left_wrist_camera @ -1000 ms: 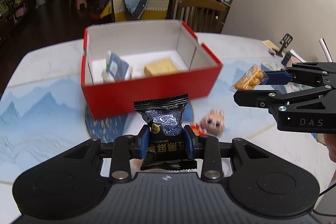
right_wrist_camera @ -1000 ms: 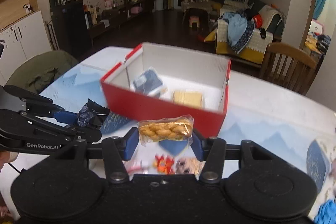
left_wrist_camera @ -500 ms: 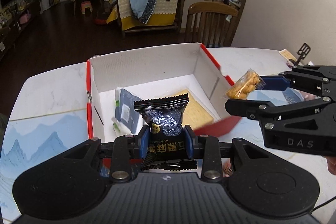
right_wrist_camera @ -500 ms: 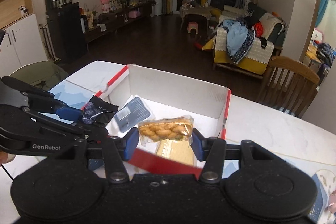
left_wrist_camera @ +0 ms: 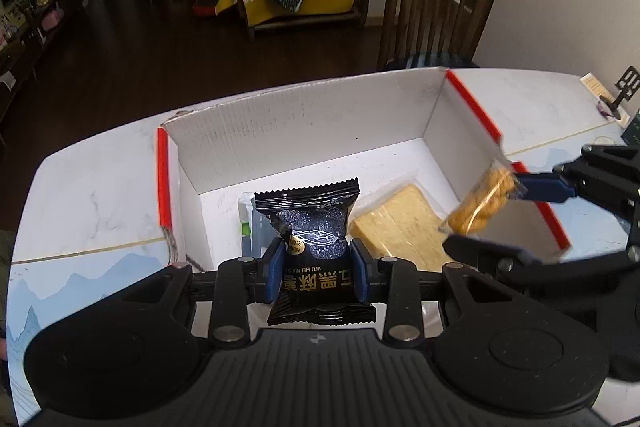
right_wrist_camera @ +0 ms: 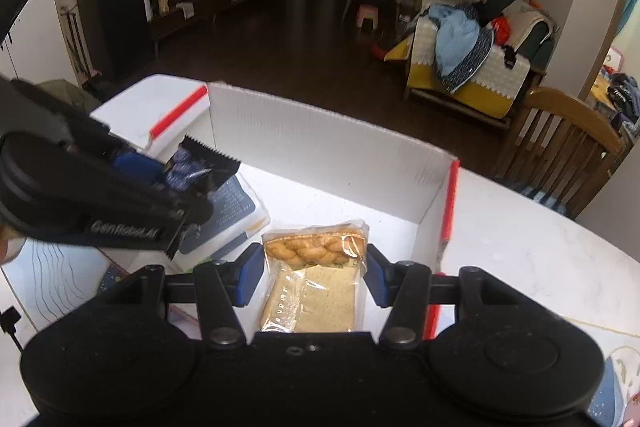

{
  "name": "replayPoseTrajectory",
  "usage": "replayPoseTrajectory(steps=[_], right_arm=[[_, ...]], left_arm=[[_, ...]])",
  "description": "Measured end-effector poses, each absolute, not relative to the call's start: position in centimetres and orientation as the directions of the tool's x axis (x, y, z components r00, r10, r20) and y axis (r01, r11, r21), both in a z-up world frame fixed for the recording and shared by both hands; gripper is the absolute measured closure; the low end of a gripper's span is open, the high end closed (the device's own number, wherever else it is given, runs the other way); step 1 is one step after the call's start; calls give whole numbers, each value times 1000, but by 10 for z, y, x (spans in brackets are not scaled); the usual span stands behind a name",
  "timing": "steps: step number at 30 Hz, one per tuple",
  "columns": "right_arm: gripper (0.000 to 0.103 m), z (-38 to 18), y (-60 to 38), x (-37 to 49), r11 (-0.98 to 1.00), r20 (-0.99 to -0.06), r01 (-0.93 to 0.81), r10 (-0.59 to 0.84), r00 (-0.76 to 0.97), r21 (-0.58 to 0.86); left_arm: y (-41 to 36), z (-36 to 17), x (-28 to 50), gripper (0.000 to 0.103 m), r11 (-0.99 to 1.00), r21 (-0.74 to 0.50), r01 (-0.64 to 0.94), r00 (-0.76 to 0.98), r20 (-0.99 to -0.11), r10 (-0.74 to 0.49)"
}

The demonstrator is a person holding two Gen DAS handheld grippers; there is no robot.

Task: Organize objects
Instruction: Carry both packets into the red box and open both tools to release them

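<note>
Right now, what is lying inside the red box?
Inside the red box lie a pale yellow wrapped biscuit pack and a blue-and-white pouch. The left gripper and its black snack packet cover much of the pouch and the floor near them.

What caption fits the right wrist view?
Right tongs hold a twisted pastry packet over the open red box.

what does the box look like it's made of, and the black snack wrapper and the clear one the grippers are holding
Box: seemingly corrugated cardboard, matte white inside with faint ribbing, red rims. Black snack wrapper: probably glossy plastic film, with shiny glints and a zigzag sealed edge. Clear wrapper: thin transparent plastic, creased and reflective, a braided pastry visible through it.
</note>
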State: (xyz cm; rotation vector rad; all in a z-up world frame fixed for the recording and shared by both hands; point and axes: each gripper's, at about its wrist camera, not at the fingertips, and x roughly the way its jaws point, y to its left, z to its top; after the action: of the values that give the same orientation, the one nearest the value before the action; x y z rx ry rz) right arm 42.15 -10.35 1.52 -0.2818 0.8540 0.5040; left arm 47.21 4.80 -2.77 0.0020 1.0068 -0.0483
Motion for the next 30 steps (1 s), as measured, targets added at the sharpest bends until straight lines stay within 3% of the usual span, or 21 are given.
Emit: replayPoseTrajectory(steps=[22, 30], right_arm=[[48, -35, -88, 456, 834, -875, -551, 286, 390, 26], [38, -37, -96, 457, 854, -870, -518, 291, 398, 49]], left_arm=[[30, -87, 518, 70, 994, 0, 109, 387, -921, -43], [38, -99, 524, 69, 997, -35, 72, 335, -941, -57]])
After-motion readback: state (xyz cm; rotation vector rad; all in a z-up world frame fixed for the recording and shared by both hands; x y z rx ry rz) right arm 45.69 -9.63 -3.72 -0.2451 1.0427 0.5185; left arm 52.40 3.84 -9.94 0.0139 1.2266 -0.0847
